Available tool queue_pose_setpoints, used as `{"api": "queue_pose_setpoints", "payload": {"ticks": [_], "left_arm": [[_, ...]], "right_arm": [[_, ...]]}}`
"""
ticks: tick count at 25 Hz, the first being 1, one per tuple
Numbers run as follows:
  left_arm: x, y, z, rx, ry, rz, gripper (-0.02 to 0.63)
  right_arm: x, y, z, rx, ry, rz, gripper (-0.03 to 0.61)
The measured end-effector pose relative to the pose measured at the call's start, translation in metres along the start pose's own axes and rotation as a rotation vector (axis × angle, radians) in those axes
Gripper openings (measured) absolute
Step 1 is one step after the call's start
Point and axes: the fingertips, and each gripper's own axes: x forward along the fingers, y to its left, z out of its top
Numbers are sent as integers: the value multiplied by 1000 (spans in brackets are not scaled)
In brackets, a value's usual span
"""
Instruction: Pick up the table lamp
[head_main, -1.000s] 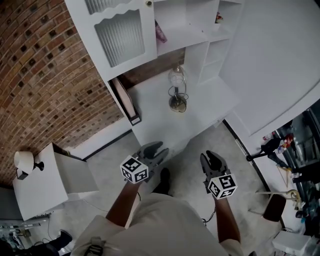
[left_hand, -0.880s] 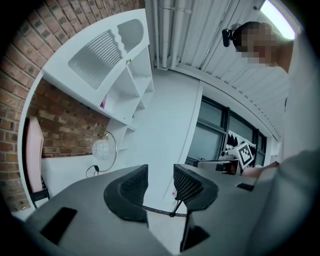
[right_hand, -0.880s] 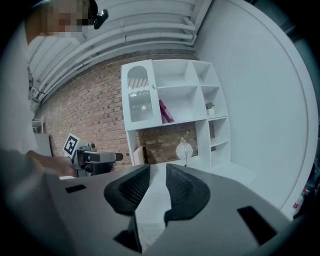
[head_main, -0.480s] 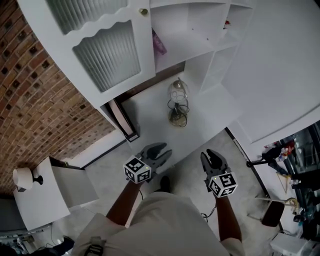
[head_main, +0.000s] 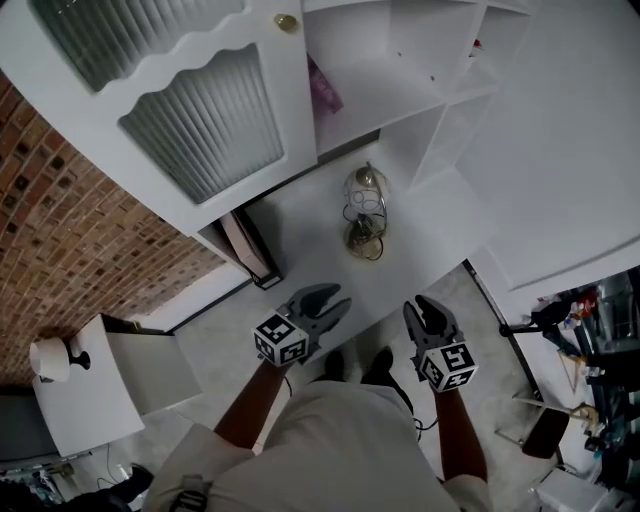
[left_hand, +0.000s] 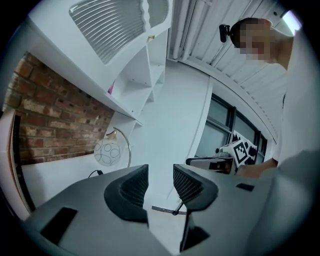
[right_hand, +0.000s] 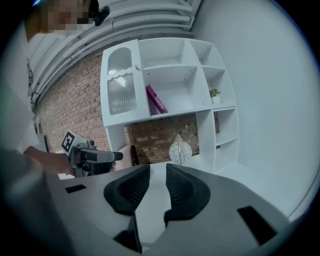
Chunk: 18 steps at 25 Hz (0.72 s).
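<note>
- Facing the lamp (head_main: 364, 212), upright on the white surface (head_main: 305, 235), under the shelves (head_main: 400, 80) and near the brick wall (head_main: 80, 240); well apart from both grippers.
- Holding the left gripper (head_main: 337, 297) with jaws wide apart, nothing between them.
- Holding the right gripper (head_main: 421, 301) with jaws only a little apart, likewise empty; probably needs widening before any grip.
- Looks light but fragile: a clear patterned globe, seemingly glass, hung from a thin arched metal stem over a small round base, with a dark cord lying by the foot.
- Expect a smooth, slippery globe, liable to crack under a pinch; best left untouched.
- Take hold low on the stem, just above the base: stiff, narrow enough for the jaws, close to the weight.
- Steady with the second gripper at the base rim in case of a top-heavy tilt or a swinging globe.
- Mind the cord: likely to drag or snag, so lift slowly and straight up.
</note>
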Motion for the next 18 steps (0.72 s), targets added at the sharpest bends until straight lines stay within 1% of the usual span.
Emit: {"api": "queue_pose_setpoints", "payload": {"ticks": [5, 8, 13, 18], "left_arm": [[20, 13, 3, -15, -11, 39, 172], [37, 23, 4, -16, -22, 80, 173], [68, 41, 9, -28, -42, 165, 176], [105, 57, 22, -35, -66, 221, 184]], "right_arm": [[24, -27, 0, -1, 18, 45, 115], [40, -47, -2, 1, 37, 85, 115], [69, -75, -2, -21, 77, 184, 115], [99, -100, 4, -23, 100, 281, 115]]}}
